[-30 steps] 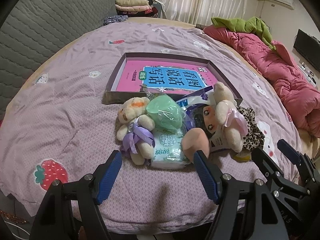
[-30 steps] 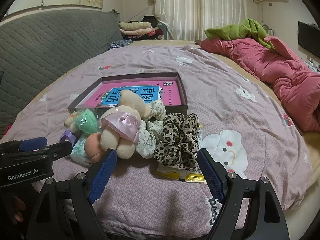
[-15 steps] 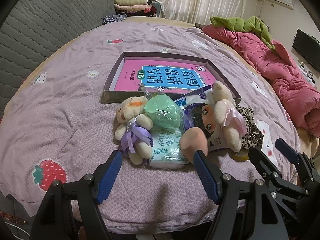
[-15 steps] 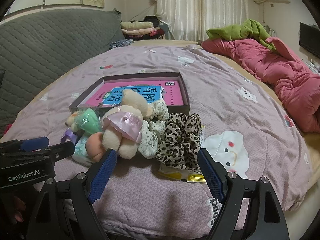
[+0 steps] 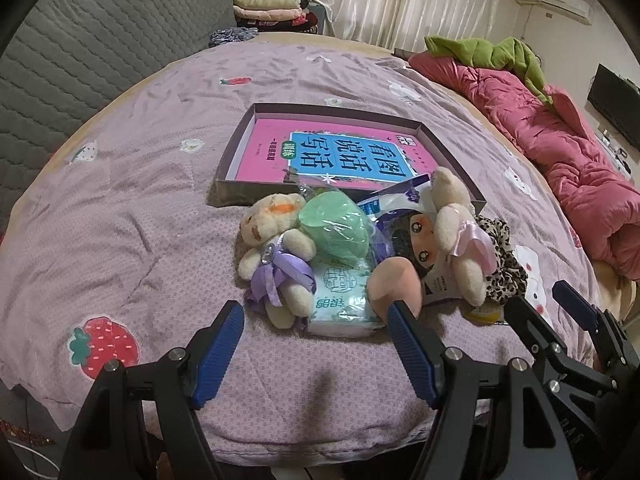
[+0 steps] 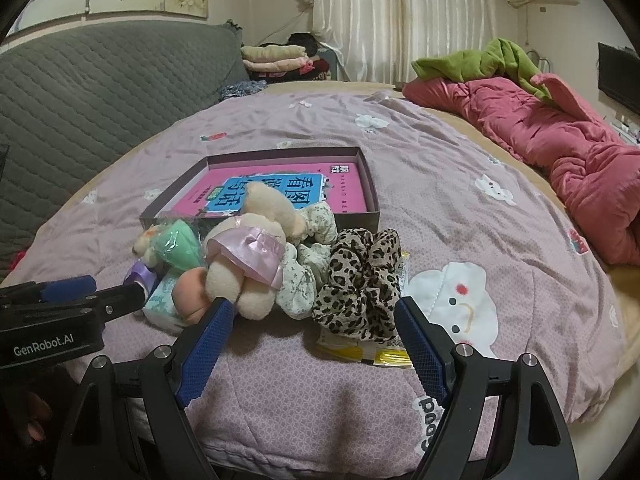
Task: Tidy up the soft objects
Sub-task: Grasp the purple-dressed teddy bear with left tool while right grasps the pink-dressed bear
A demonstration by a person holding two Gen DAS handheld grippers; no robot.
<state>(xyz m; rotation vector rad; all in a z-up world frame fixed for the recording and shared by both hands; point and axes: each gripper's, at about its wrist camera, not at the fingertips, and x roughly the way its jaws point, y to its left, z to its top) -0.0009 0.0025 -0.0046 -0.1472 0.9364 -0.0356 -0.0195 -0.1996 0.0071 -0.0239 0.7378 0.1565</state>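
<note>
A pile of soft things lies on the bed before an open box [image 5: 236,152] [image 6: 370,188]. It holds a bear with a purple bow [image 5: 276,256], a green sponge [image 5: 336,228] [image 6: 176,244], a tissue pack [image 5: 340,304], a peach puff [image 5: 394,280] [image 6: 192,292], a bear in a pink dress [image 5: 456,236] [image 6: 248,256], a floral scrunchie [image 6: 308,264] and a leopard scrunchie [image 5: 504,268] [image 6: 360,280]. My left gripper [image 5: 316,344] is open just short of the tissue pack. My right gripper [image 6: 312,336] is open, its fingertips beside the pink-dress bear and leopard scrunchie.
A pink book [image 5: 332,156] lies in the box. A yellow packet [image 6: 372,352] sits under the leopard scrunchie. A red quilt [image 6: 560,136] fills the right side of the bed. A grey headboard [image 5: 72,40] stands at the left. The bed's front edge is just below both grippers.
Both grippers have edged slightly closer to the pile. Nothing in the pile has moved.
</note>
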